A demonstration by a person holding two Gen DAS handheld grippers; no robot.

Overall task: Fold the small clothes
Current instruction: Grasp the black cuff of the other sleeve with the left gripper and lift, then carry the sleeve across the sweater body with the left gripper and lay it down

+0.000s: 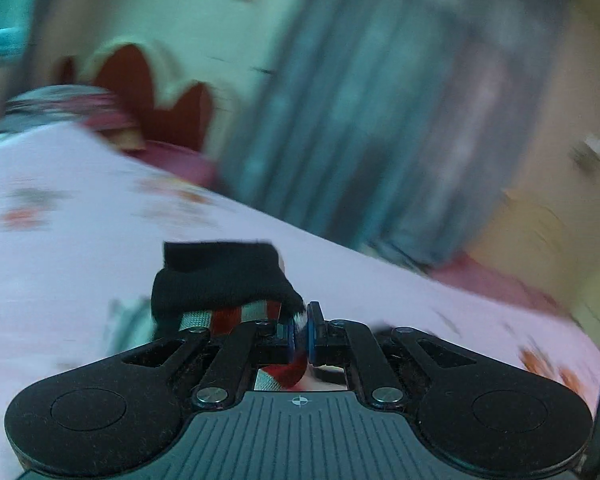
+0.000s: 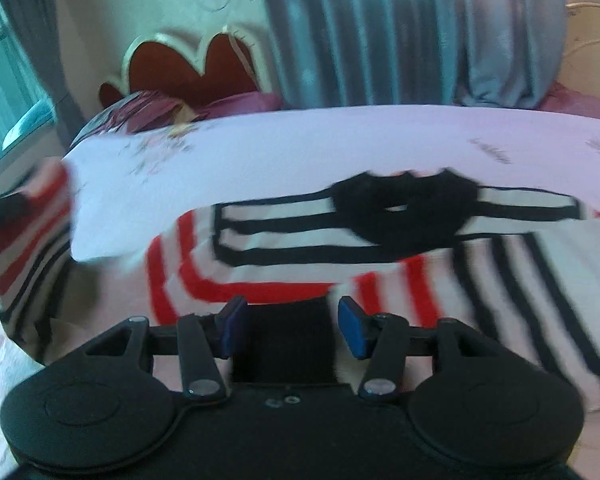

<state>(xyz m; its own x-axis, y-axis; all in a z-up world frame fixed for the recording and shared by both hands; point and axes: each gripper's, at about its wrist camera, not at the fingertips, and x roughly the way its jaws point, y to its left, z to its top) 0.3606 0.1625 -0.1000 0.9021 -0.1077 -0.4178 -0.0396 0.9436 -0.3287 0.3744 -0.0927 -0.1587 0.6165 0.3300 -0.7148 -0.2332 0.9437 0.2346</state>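
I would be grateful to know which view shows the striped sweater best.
The right wrist view: the striped sweater lies spread on the bed, neckline and stripes visible. The left wrist view shows only a black cuff and a little striped cloth pinched in the left gripper.

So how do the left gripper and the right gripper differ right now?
The left gripper is shut, its blue pads pinching the striped garment's black cuff; the right gripper stands open, its pads apart. The left gripper has fabric clamped between its pads, while the right gripper only has a black band in the gap, with no clear contact. The left wrist view is blurrier than the right. Both are black with blue pads, over the pink bed sheet.
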